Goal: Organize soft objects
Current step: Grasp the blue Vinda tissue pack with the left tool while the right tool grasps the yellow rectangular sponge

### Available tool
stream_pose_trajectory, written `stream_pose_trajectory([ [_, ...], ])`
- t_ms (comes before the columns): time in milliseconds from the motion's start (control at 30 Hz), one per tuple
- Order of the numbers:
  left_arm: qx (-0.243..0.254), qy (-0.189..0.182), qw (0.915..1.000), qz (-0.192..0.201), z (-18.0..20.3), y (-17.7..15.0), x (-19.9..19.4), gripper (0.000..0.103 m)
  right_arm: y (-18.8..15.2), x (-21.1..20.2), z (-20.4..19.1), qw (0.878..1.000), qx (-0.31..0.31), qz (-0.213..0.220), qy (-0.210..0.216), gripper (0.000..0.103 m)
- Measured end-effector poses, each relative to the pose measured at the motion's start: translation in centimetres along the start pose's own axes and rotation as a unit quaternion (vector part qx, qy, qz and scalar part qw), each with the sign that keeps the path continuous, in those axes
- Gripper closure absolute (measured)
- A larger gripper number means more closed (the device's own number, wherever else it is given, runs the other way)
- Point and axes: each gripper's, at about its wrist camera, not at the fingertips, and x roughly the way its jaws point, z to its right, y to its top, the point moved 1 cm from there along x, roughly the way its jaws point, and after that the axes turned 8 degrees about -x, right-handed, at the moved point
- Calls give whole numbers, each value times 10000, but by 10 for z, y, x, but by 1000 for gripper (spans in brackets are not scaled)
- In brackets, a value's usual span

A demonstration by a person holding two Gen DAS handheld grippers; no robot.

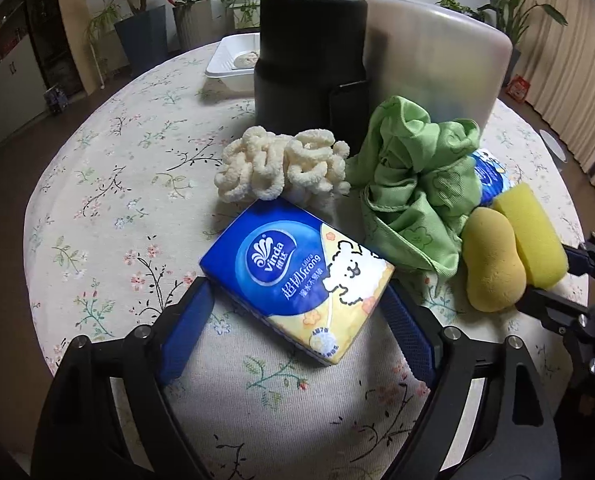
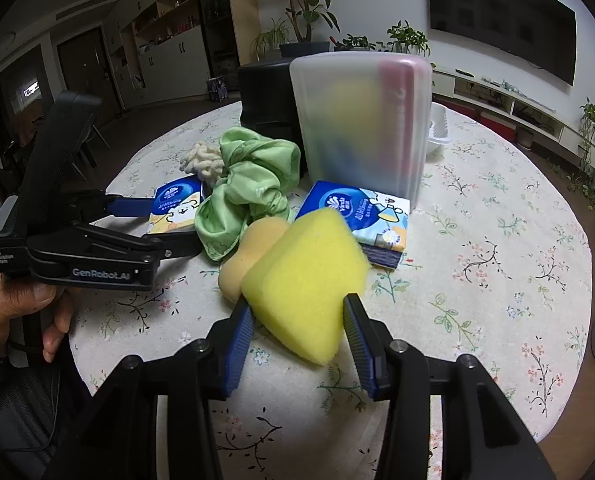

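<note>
My left gripper [image 1: 297,308] is open around a blue and yellow tissue pack [image 1: 297,276] that lies on the floral tablecloth; the pads stand beside it, touching or nearly so. My right gripper [image 2: 297,312] is open around a yellow sponge [image 2: 309,280], with small gaps at both pads. Beside the sponge lie an orange-yellow peanut-shaped sponge [image 2: 249,252], a crumpled green cloth [image 1: 413,184], a cream chenille mitt [image 1: 281,164] and a second tissue pack [image 2: 361,216]. The right gripper also shows in the left wrist view [image 1: 553,276].
A frosted plastic bin [image 2: 361,120] with blurred coloured items inside and a black cylindrical container [image 1: 309,60] stand behind the pile. A white tray [image 1: 233,60] sits at the far table edge. Plants and cabinets surround the round table [image 2: 497,240].
</note>
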Motion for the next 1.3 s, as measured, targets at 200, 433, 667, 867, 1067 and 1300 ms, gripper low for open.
stream_pose_trajectory([
  [200,-160,-71,9997,144,-7,1,-1,26,-1,0,0,10000,-8,13,5,55],
  [433,-316,-62,9992,242,-17,-1,-7,57,-2,-1,-5,10000,-75,9,-19,60],
  [667,-348,-152,9989,282,-15,-10,-19,69,-4,-3,-9,10000,-88,11,-4,64],
  [867,-638,-37,9975,305,-24,-13,-33,52,-4,-4,-10,10000,-53,7,20,64],
  [1067,-904,70,9959,32,-18,-1,-27,9,-3,-5,-9,10000,-11,40,78,64],
  [1300,-687,840,9938,-255,-7,24,-10,10,-7,-8,-1,9997,100,96,188,64],
])
